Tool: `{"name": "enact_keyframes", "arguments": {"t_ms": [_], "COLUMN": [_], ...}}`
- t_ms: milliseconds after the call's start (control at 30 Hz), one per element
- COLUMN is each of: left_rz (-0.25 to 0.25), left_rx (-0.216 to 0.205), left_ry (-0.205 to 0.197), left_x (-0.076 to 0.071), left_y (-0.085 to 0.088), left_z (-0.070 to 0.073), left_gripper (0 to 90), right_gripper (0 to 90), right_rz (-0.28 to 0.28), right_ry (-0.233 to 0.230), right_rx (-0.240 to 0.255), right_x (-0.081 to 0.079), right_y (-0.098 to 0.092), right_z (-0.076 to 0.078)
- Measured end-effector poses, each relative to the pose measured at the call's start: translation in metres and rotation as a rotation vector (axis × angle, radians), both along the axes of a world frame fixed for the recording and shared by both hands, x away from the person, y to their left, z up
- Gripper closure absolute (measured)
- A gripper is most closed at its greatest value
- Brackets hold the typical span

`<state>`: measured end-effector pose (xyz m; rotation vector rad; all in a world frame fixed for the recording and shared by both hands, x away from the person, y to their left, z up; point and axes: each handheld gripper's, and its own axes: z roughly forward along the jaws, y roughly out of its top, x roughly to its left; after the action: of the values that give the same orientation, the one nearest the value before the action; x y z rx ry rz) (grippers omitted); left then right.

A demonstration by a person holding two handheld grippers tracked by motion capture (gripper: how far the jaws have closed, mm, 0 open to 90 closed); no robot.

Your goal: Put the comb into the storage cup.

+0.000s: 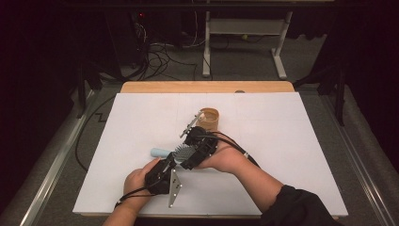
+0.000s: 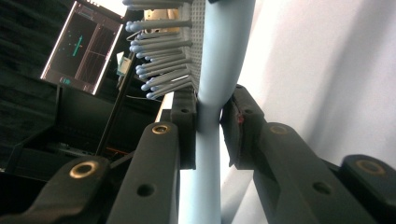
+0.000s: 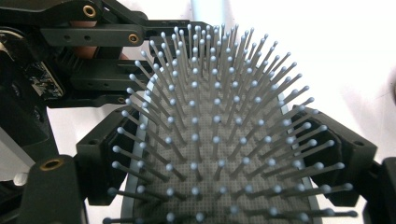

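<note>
1. White board (image 1: pixel 282 141) covers a wooden table top under the high view, with dark floor, tangled cables (image 1: pixel 160 59) and a grey table frame (image 1: pixel 244 33) beyond it at twelve o'clock.

2. Near the board's middle, slightly toward six o'clock, the left gripper (image 1: pixel 170 165) and the right gripper (image 1: pixel 192 151) meet, tips almost touching, each held in a hand.

3. Left gripper (image 2: pixel 208 121): in its own view the two black pads are clamped on the narrow neck of a pale blue hairbrush (image 2: pixel 219 60), just below the bristle pad. The handle runs down between the jaws.

4. Right gripper (image 3: pixel 224 163): in its own view the jaws press the two long edges of the hairbrush (image 3: pixel 210 140) head, one at nine o'clock and one at three o'clock. The grey bristles point toward the camera.

5. Hairbrush (image 1: pixel 176 153) in the high view: it lies low over the board between the two grippers. Its handle end sticks out toward ten o'clock from the left gripper. Whether it rests on the board cannot be told.

6. Left hand (image 1: pixel 139 179) comes in from six o'clock; a grey three-cornered plate sits on its gripper. Right hand (image 1: pixel 226 160) comes in from four o'clock, in a dark sleeve (image 1: pixel 296 207).

7. Just past the right gripper, at twelve o'clock, stands an upright tan cup (image 1: pixel 209 118), apart from the brush.

8. A lit screen (image 2: pixel 84 46) glows at ten o'clock in the left gripper view.
</note>
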<state>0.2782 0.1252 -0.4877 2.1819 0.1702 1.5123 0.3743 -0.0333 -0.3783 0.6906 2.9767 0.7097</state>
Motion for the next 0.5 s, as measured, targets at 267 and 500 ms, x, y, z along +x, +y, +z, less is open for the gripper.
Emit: {"name": "enact_keyframes", "arguments": {"t_ms": [267,500], "left_rz": [0.002,0.006], "left_rx": [0.003,-0.008], "left_ry": [0.0,-0.001], "left_x": [-0.0001,0.0005], "left_y": [0.0002,0.0006], "left_z": [0.0004,0.0007], "left_gripper": [76.5,76.7], "right_gripper": [17.4,2.3], "right_rz": [0.001,0.002], "right_ry": [-0.006,-0.026], "right_rx": [-0.004,-0.015], "right_x": [0.0002,-0.001], "right_y": [-0.002,-0.0044], "right_z": [0.0031,0.0087]}}
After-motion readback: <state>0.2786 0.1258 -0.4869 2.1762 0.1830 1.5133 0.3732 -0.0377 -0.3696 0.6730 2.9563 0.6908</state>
